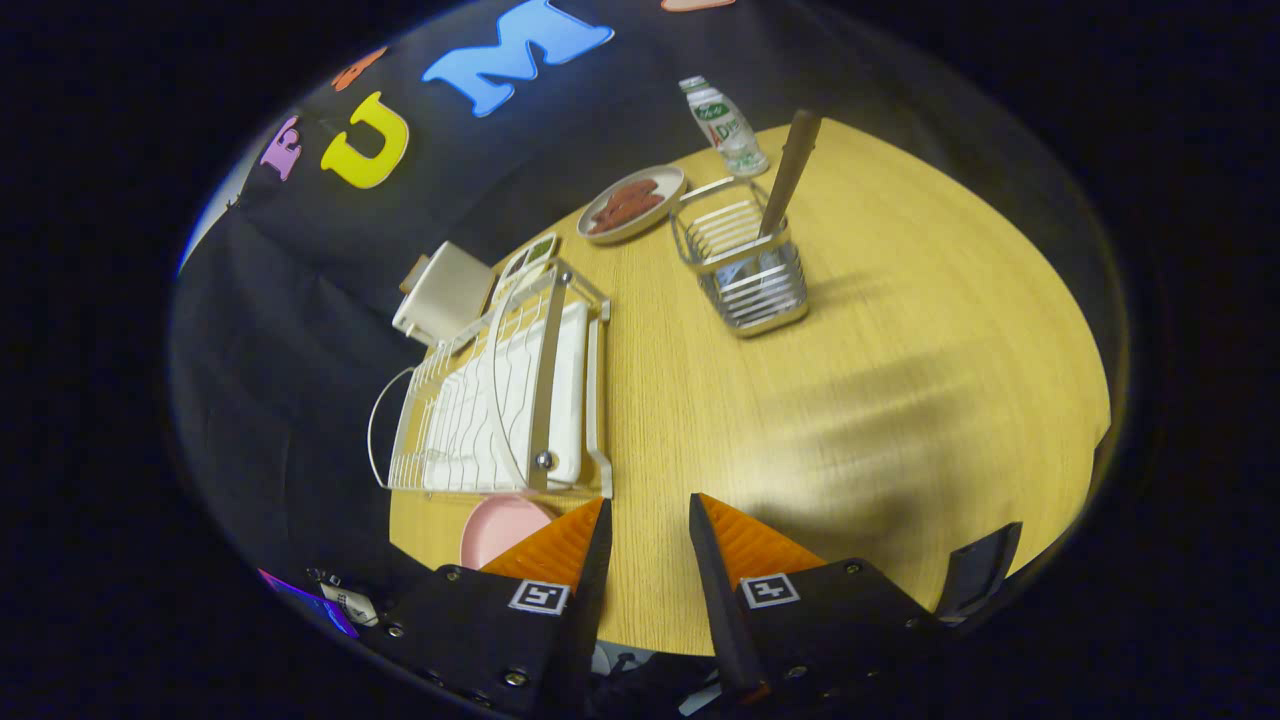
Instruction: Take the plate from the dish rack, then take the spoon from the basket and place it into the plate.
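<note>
My gripper [648, 512] is open, with bare tabletop between its orange fingers [560, 545]. A pink plate [500, 528] lies flat on the wooden table, just beside the left finger and in front of the white dish rack [500, 400]. The rack holds no plate. Farther ahead and slightly to the right stands a wire basket [745, 265] with a wooden-handled spoon [788, 170] upright in it, its handle leaning out over the rim.
A small plate with brown food [632, 203] and a plastic bottle [726, 125] stand beyond the basket near the black cloth wall. A beige box [445, 292] and a tray [528, 256] sit behind the rack. Bare wooden table [900, 380] spreads to the right.
</note>
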The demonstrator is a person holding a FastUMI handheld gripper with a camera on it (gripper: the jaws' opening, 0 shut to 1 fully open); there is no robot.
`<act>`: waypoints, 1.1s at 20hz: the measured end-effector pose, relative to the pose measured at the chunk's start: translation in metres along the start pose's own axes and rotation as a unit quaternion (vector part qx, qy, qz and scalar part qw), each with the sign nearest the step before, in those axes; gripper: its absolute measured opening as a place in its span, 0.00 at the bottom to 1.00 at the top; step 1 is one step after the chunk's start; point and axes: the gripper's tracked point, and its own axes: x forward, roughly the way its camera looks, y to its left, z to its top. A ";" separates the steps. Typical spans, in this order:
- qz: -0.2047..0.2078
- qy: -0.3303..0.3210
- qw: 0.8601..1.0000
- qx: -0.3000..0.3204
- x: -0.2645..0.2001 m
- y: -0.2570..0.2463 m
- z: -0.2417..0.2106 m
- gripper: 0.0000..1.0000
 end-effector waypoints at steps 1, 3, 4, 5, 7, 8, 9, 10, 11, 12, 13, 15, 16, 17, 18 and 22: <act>-0.009 -0.030 0.999 0.004 0.000 -0.001 0.017 0.48; -0.033 -0.086 0.996 0.006 -0.005 -0.010 0.050 0.48; -0.044 -0.108 0.993 0.007 -0.009 -0.015 0.064 0.48; -0.055 -0.130 0.990 0.012 -0.012 -0.020 0.077 0.48; -0.067 -0.161 0.984 0.035 -0.015 -0.026 0.098 0.48; -0.073 -0.172 0.981 0.049 -0.013 -0.030 0.107 0.48; -0.078 -0.183 0.978 0.063 -0.015 -0.035 0.115 0.48; -0.084 -0.191 0.975 0.077 -0.013 -0.039 0.122 0.48; -0.087 -0.199 0.972 0.086 -0.011 -0.042 0.128 0.48; -0.091 -0.206 0.970 0.094 -0.009 -0.045 0.135 0.48; -0.093 -0.209 0.968 0.101 -0.004 -0.048 0.140 0.48; -0.102 -0.215 0.964 0.115 0.006 -0.055 0.149 0.48; -0.104 -0.215 0.963 0.121 0.012 -0.058 0.153 0.45; -0.106 -0.217 0.962 0.128 0.015 -0.060 0.157 0.45; -0.110 -0.219 0.960 0.134 0.018 -0.065 0.162 0.45; -0.115 -0.215 0.958 0.152 0.023 -0.072 0.169 0.45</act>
